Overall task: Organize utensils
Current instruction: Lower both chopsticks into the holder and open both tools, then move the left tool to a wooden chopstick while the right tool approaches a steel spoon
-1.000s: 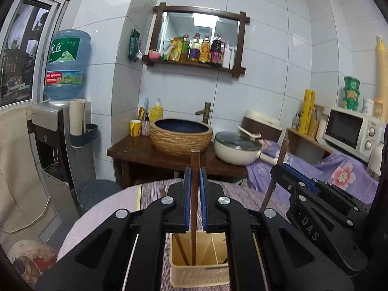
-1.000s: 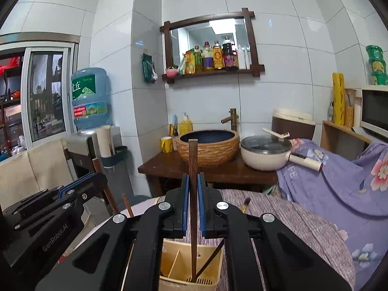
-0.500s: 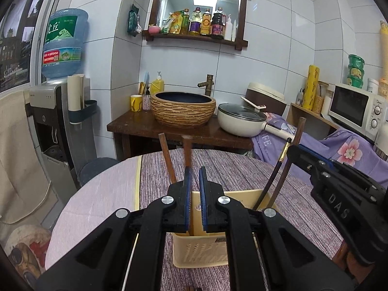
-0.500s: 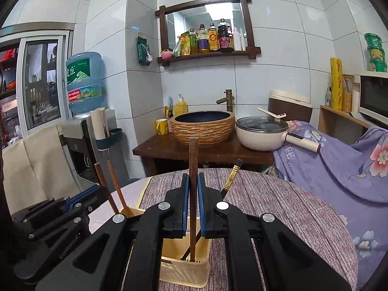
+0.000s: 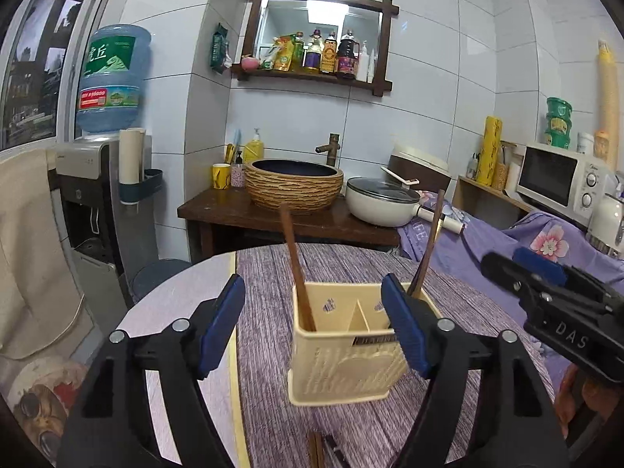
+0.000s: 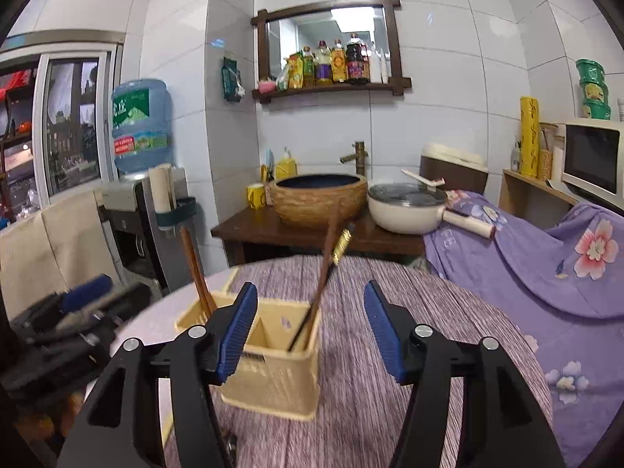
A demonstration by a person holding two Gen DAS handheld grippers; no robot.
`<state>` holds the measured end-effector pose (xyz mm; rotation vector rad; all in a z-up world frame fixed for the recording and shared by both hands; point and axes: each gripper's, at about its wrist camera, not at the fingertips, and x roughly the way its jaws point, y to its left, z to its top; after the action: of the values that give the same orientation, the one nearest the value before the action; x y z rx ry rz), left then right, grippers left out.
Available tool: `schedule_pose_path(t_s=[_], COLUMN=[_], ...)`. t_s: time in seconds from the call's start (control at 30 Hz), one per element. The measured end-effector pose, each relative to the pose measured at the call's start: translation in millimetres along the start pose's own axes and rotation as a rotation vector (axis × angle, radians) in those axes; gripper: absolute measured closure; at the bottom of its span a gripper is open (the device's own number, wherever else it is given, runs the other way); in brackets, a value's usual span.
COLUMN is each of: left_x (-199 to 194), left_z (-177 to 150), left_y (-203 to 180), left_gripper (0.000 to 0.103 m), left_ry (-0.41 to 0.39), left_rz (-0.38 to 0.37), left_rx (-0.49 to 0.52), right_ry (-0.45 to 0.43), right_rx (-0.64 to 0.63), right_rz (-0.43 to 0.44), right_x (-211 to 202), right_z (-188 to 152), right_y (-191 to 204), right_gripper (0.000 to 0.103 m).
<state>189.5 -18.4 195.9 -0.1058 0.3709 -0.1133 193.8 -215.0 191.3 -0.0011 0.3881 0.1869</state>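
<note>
On the round tabletop [image 5: 273,284], covered by a purple-grey cloth with a fine streaked weave, your cream plastic utensil holder [image 5: 347,355] stands upright, a squarish box with ribbed, perforated walls and slanted dividers inside. Your left gripper [image 5: 316,323] has just been opening: its black fingers [image 5: 405,327], faced with ridged blue pads, are spread wide on either side of the holder and pinch nothing. A slim brown wooden chopstick [image 5: 294,257] leans in the holder's left compartment, free of the pads. In the right compartment two more sticks lean together: another brown wooden chopstick [image 5: 431,241] and a dark chopstick with a gold-patterned top [image 6: 339,245], best seen from the right wrist view. Your right gripper [image 6: 312,327] has likewise just been opening; its blue-padded fingers [image 6: 384,331] stand apart with only the holder's far corner and bare cloth between them, gripping nothing. From that view the holder sits low and left, its near wall partly behind the left finger. Near the bottom edge of the left wrist view, the ends of further sticks lie flat on the cloth, too cropped to tell apart. Behind the tabletop a woven-textured round basin [image 5: 294,185] rests on a dark wooden stand beside a white lidded pan [image 5: 380,206].
</note>
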Motion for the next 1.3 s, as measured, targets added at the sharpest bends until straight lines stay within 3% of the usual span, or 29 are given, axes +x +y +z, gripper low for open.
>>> schedule_pose_path(t_s=[0.33,0.63,0.83,1.2,1.3], left_x=[-17,-14,-14,-12,-12], left_z=[-75,-141,-160,-165,-165], left_y=[18,38,41,42,43], left_gripper=[0.027,0.027,0.027,0.027,0.027], left_ry=[0.187,0.331,0.372,0.391,0.392], left_rz=[0.055,0.072,0.057,0.050,0.050], left_rx=[0.035,-0.025,-0.048,-0.060,-0.062], right_ry=[0.237,0.386,0.434,0.471,0.469], right_rx=[-0.091,-0.123,-0.053,-0.070,-0.065], right_rz=[0.004,0.061,0.055,0.006,-0.016], right_x=[-9,-7,-1,17,18], right_z=[-91,-161,-172,-177,-177], right_y=[25,52,42,45,44], right_gripper=[0.043,0.045,0.045,0.047,0.040])
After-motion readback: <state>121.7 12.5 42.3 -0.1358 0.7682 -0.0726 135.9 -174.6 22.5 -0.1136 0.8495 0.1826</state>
